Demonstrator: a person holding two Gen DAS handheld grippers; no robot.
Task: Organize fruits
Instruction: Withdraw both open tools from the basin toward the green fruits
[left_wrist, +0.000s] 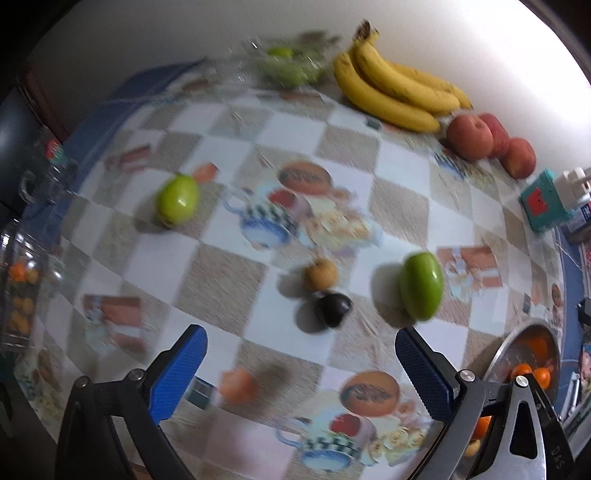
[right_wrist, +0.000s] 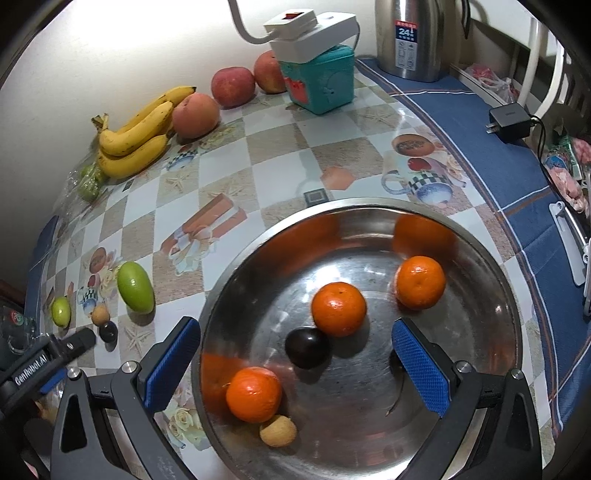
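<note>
Each tool has black arms, silver screws, textured blue pads.

Checked beige-and-white tablecloth with a blue border; silver bowl holding orange tangerines (one dark plum too); yellow bananas; blue finger pads.

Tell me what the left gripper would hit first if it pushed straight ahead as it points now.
Probably the small dark plum lying centred ahead of the open left gripper, with the small tan round fruit touching it just behind. Depth is uncertain in this blurred fisheye view.
</note>
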